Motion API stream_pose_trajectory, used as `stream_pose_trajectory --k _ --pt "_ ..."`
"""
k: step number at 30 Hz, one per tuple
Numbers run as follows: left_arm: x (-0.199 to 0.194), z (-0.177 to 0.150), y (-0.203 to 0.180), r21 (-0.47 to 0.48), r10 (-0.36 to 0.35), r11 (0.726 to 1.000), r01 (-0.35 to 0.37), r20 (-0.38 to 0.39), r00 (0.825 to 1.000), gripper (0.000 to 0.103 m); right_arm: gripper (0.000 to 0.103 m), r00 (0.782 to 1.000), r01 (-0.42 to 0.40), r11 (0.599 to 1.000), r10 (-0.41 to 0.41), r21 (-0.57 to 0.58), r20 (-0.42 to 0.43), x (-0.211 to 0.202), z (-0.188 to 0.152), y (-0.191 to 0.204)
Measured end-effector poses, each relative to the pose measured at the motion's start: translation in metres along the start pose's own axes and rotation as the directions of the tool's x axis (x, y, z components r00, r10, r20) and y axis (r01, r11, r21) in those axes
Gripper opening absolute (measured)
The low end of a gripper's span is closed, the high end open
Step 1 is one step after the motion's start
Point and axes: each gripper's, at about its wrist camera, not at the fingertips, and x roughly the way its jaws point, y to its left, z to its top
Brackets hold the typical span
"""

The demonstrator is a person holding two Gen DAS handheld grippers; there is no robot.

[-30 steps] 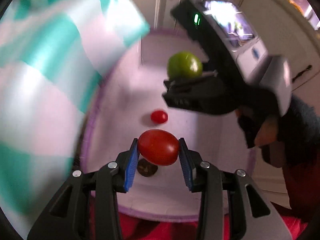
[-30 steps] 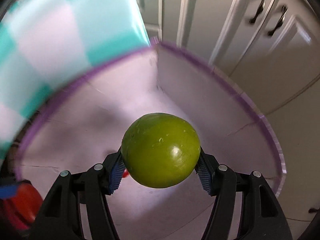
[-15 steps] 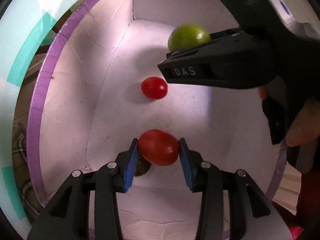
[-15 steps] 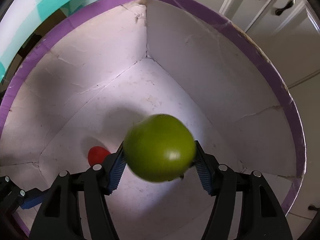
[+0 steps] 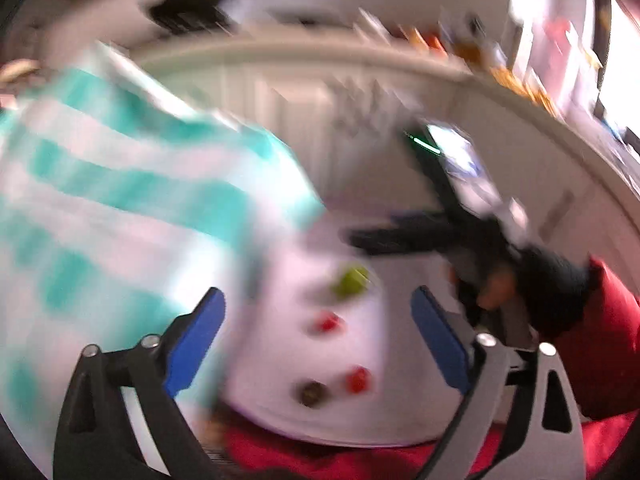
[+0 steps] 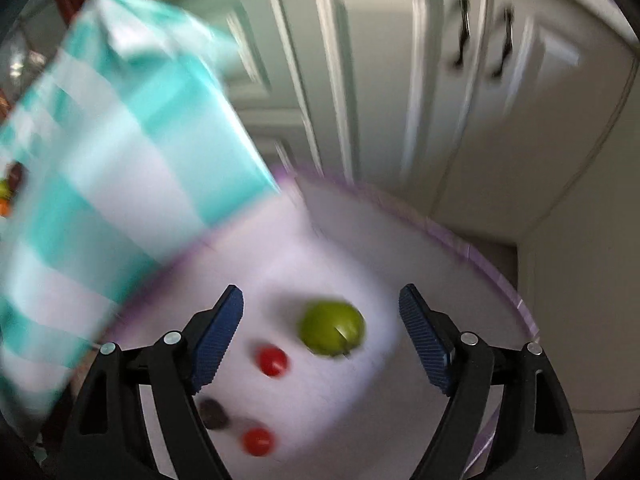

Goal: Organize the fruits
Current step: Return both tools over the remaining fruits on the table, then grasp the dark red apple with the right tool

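Note:
A white box with a purple rim (image 6: pixel 472 252) lies below both grippers. On its floor lie a green fruit (image 6: pixel 332 332), two red tomatoes (image 6: pixel 272 360) (image 6: pixel 258 442) and a small dark fruit (image 6: pixel 214 414). My right gripper (image 6: pixel 320 340) is open and empty above the green fruit. In the blurred left wrist view the same green fruit (image 5: pixel 352 282), red tomatoes (image 5: pixel 328 322) (image 5: pixel 358 378) and dark fruit (image 5: pixel 312 392) show in the box. My left gripper (image 5: pixel 318 340) is open and empty above them. The right gripper (image 5: pixel 384 236) shows there too, over the box.
A teal and white checked box flap (image 6: pixel 120 184) stands up at the left of the box. White cabinet doors (image 6: pixel 400 80) are behind it. A red cloth (image 5: pixel 320 460) lies under the box's near edge.
Both grippers opened and let go: the green fruit and the red tomato now lie on the box floor. Both grippers have pulled up and back out of the box.

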Motion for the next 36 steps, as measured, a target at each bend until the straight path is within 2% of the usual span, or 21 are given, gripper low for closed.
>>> stream_pose_trajectory --k 2,3,5,7,8,10,11,12,13,14,15,18,20,21,23,25,29,30,32,36 --pt "-0.034 0.004 0.035 -0.068 0.108 0.992 -0.103 0.08 0.991 0.098 0.083 0.996 -0.038 0.999 0.04 -0.029 0.079 -0.024 0.007 0.019" --pt "-0.055 0.004 0.062 -0.138 0.186 0.976 -0.17 0.113 0.976 0.1 0.084 0.988 -0.07 0.996 0.078 -0.058 0.135 -0.045 0.012 0.033" --pt "-0.089 -0.001 0.105 -0.272 0.334 0.918 -0.289 0.139 0.932 0.101 0.088 0.97 -0.112 0.988 0.133 -0.109 0.202 -0.055 0.026 0.065" --pt "-0.115 -0.012 0.157 -0.415 0.504 0.804 -0.426 0.095 0.858 0.101 0.088 0.946 -0.156 0.97 0.201 -0.188 0.253 -0.082 0.026 0.102" --pt "-0.129 -0.017 0.182 -0.47 0.557 0.748 -0.468 0.062 0.828 0.101 0.088 0.938 -0.173 0.96 0.229 -0.219 0.261 -0.084 0.026 0.122" --pt "-0.161 -0.042 0.232 -0.587 0.63 0.632 -0.507 0.008 0.777 0.101 0.088 0.924 -0.208 0.932 0.286 -0.297 0.253 -0.089 0.023 0.172" --pt "-0.173 -0.05 0.251 -0.632 0.659 0.573 -0.522 -0.022 0.752 0.101 0.088 0.925 -0.21 0.924 0.294 -0.32 0.24 -0.087 0.018 0.191" --pt "-0.184 -0.061 0.274 -0.681 0.687 0.501 -0.534 -0.063 0.724 0.101 0.088 0.929 -0.214 0.912 0.301 -0.349 0.217 -0.083 0.017 0.211" --pt "-0.194 -0.071 0.296 -0.724 0.702 0.433 -0.537 -0.103 0.705 0.101 0.088 0.932 -0.226 0.896 0.313 -0.384 0.183 -0.079 0.017 0.236" --pt "-0.203 -0.08 0.314 -0.748 0.711 0.388 -0.539 -0.13 0.692 0.101 0.088 0.933 -0.236 0.882 0.322 -0.408 0.158 -0.074 0.016 0.257" --pt "-0.212 -0.088 0.338 -0.78 0.729 0.305 -0.546 -0.177 0.661 0.101 0.088 0.933 -0.244 0.869 0.331 -0.429 0.139 -0.071 0.018 0.276" --pt "-0.226 -0.106 0.381 -0.82 0.749 0.161 -0.55 -0.261 0.609 0.101 0.088 0.932 -0.271 0.839 0.352 -0.472 0.09 -0.046 0.024 0.334" --pt "-0.225 -0.11 0.402 -0.834 0.744 0.108 -0.541 -0.294 0.6 0.101 0.088 0.93 -0.292 0.827 0.362 -0.48 0.059 -0.033 0.027 0.368" --pt "-0.223 -0.111 0.415 -0.837 0.742 0.086 -0.541 -0.309 0.596 0.101 0.088 0.929 -0.3 0.824 0.366 -0.481 0.047 -0.024 0.03 0.383" --pt "-0.214 -0.113 0.435 -0.832 0.744 0.065 -0.551 -0.327 0.582 0.101 0.088 0.927 -0.318 0.814 0.375 -0.485 0.022 -0.007 0.042 0.417" --pt "-0.207 -0.112 0.446 -0.829 0.744 0.06 -0.557 -0.335 0.578 0.101 0.088 0.928 -0.323 0.817 0.372 -0.478 0.008 0.012 0.056 0.449" --pt "-0.187 -0.109 0.466 -0.834 0.743 0.085 -0.545 -0.311 0.592 0.101 0.088 0.92 -0.356 0.818 0.391 -0.452 -0.016 0.036 0.08 0.497" --pt "-0.185 -0.111 0.468 -0.836 0.736 0.087 -0.542 -0.312 0.601 0.101 0.088 0.919 -0.356 0.818 0.394 -0.453 -0.011 0.041 0.086 0.511" --pt "-0.189 -0.113 0.467 -0.853 0.739 0.109 -0.511 -0.274 0.615 0.101 0.088 0.911 -0.374 0.811 0.412 -0.45 -0.016 0.051 0.096 0.533" --pt "-0.19 -0.117 0.467 -0.863 0.741 0.134 -0.488 -0.24 0.627 0.101 0.088 0.904 -0.406 0.816 0.424 -0.411 -0.052 0.08 0.113 0.572"
